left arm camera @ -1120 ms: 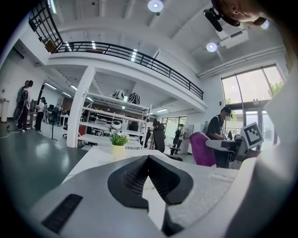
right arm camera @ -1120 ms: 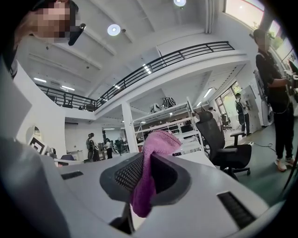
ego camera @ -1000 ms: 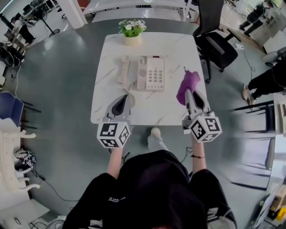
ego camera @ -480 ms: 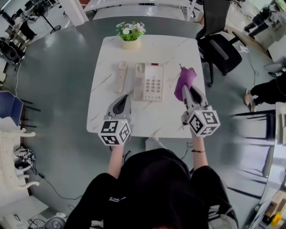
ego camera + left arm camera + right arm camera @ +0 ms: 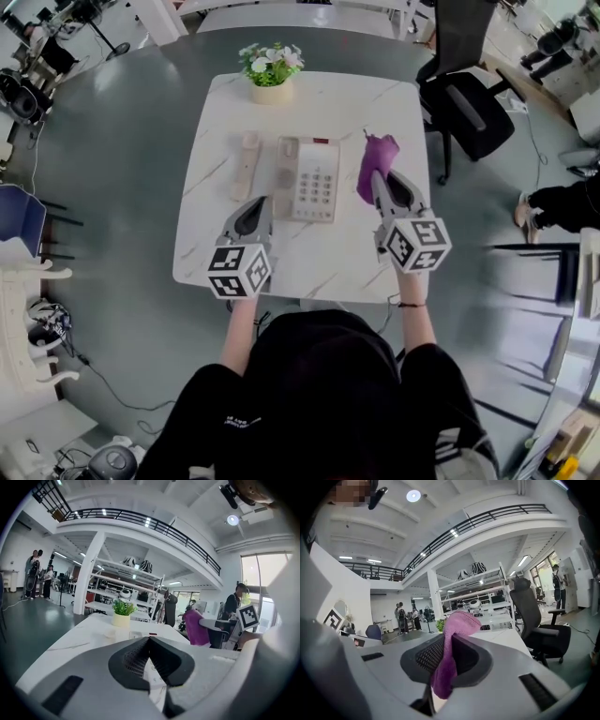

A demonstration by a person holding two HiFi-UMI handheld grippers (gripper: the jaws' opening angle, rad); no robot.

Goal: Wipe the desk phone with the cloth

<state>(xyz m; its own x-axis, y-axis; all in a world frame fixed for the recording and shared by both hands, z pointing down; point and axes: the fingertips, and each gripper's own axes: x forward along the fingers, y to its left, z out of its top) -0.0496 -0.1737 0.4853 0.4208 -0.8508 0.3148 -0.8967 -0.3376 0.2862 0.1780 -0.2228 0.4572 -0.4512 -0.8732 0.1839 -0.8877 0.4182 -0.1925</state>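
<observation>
The beige desk phone [image 5: 310,178] lies in the middle of the white marble table [image 5: 380,248]. Its handset [image 5: 245,165] is off the base and rests on the table to the left. My right gripper [image 5: 374,175] is shut on a purple cloth [image 5: 378,150], just right of the phone and above the table. In the right gripper view the cloth [image 5: 451,648] hangs pinched between the jaws. My left gripper [image 5: 266,201] is shut and holds nothing, with its tip near the phone's near left corner. In the left gripper view the jaws meet at the gripper's [image 5: 149,639] tip.
A potted plant [image 5: 270,67] stands at the table's far edge behind the phone. A black office chair [image 5: 464,89] is off the table's far right corner. A person's legs [image 5: 562,202] show at the right. Several people stand far off in the hall.
Both grippers have moved forward over the table toward the phone. The right one has carried the cloth closer to the phone's right side.
</observation>
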